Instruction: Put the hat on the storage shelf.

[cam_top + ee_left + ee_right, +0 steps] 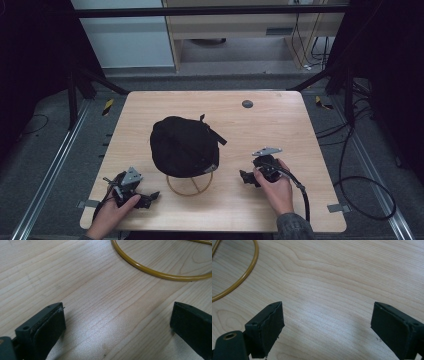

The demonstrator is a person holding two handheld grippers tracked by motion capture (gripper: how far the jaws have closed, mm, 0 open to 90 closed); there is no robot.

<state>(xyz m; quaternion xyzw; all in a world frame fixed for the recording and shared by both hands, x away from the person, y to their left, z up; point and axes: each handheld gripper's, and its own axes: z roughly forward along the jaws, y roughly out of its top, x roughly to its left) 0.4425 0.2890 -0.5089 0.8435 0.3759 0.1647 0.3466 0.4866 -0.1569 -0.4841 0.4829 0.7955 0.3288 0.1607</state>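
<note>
**Black cap sat on its wire stand, both tongs released on either side**

A black cap (184, 146) rested on a yellow wire stand (189, 186) near the middle of the wooden counter (280, 125). The cap covered the top of the stand, and only the stand's round base ring showed on the wood beneath the cap's near edge. A strap stuck out from the cap on its far right side.

The left tongs (150, 197) lay low at the counter's near left corner, held in the person's left hand (112, 212), and pointed toward the base ring. Their jaws stood wide apart with nothing but bare wood between them. In the left gripper view the ring curved across the top right, apart from both jaws.

The right tongs (245, 177) were held in the right hand (275, 190) to the right of the stand, tips aimed left toward it. Their jaws were also spread wide and grasped nothing. In the right gripper view the ring arced through the upper left corner, apart from the jaws.

A small dark round disc (247, 104) sat near the counter's far edge, well apart from the cap.
</note>
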